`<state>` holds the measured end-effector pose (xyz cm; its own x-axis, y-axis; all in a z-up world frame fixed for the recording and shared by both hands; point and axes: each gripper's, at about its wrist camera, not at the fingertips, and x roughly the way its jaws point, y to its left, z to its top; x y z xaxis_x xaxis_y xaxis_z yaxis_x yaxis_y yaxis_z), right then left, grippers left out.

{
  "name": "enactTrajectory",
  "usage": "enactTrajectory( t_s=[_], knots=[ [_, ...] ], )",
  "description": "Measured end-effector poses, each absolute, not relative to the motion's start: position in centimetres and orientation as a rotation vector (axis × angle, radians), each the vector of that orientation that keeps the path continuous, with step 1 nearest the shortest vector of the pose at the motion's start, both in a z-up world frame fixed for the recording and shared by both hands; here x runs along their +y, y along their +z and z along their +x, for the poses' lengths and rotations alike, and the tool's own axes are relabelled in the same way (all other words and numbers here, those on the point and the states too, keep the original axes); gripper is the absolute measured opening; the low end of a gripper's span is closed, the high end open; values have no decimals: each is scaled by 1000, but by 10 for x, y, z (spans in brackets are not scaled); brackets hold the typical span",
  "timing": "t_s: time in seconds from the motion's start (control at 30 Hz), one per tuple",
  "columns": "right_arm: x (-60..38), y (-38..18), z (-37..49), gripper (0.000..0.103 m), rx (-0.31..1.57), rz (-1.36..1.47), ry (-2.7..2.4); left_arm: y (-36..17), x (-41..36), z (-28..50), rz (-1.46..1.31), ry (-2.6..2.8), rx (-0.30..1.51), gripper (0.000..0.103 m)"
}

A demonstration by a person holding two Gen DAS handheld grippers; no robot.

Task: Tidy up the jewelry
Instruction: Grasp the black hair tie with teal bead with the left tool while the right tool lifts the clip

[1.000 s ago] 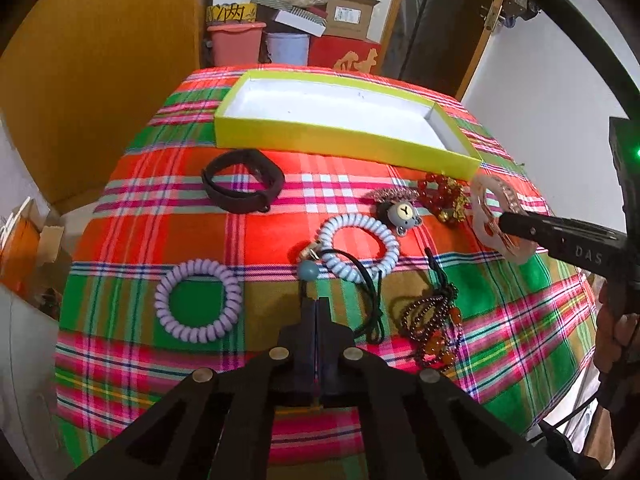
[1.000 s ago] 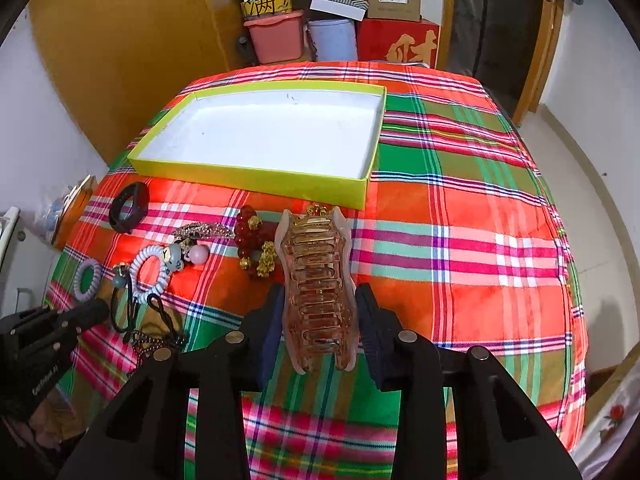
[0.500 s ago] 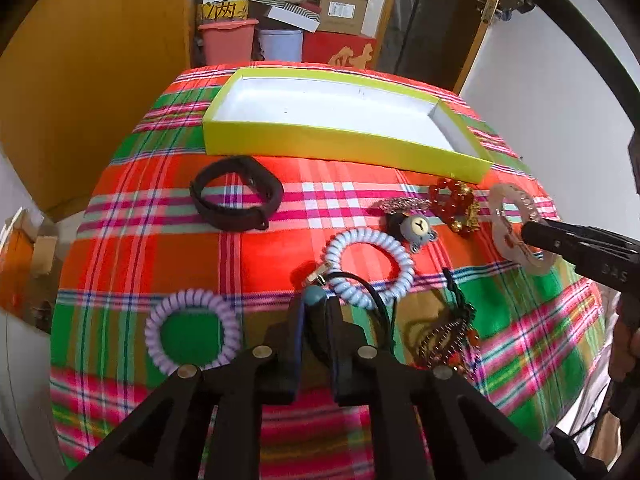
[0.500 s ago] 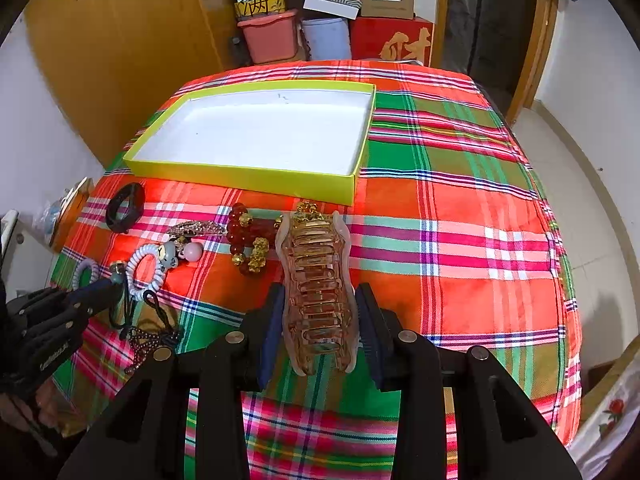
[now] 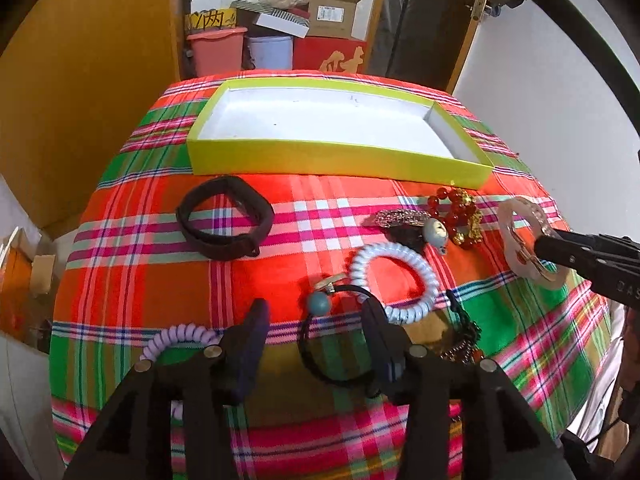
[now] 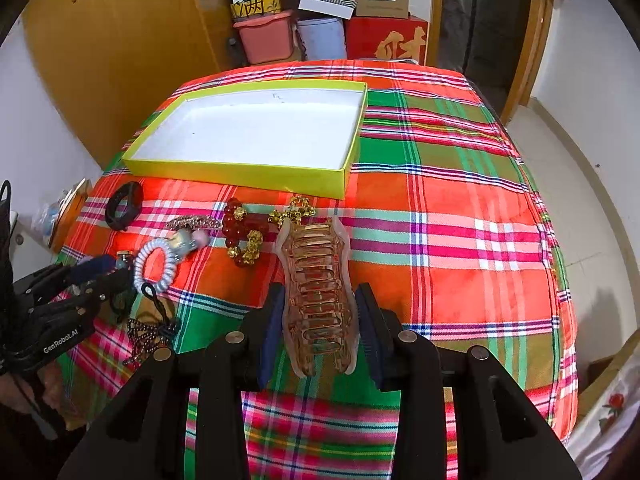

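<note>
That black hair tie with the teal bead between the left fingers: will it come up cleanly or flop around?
The black hair tie looks thin and slack, so it will probably droop. Its teal bead may swing. Its loop crosses the white coil tie, which might drag along.

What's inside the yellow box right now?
Nothing that shows: the yellow box has a bare white floor with a few small dark specks in both views. Its near wall hides a thin strip of floor just behind it, so something tiny there couldn't be seen.
</note>
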<state>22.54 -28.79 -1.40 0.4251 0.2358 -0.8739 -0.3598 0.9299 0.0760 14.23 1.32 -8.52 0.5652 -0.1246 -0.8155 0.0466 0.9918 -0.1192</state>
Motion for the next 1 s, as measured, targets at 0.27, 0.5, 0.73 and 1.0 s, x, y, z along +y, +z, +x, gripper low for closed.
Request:
enactTrajectory(
  t_s=[0.27, 0.5, 0.73, 1.0],
  knots=[
    [-291, -13, 222, 37, 1071, -130, 364, -86, 15, 149, -42, -68, 947, 13],
    [-292, -4, 217, 37, 1056, -126, 369, -80, 18, 140, -63, -68, 938, 13],
    [-295, 7, 209, 37, 1031, -107, 387, -54, 20, 122, -90, -68, 892, 13],
    [-292, 28, 202, 36, 981, -89, 422, -21, 19, 109, -114, -58, 846, 13]
  ],
)
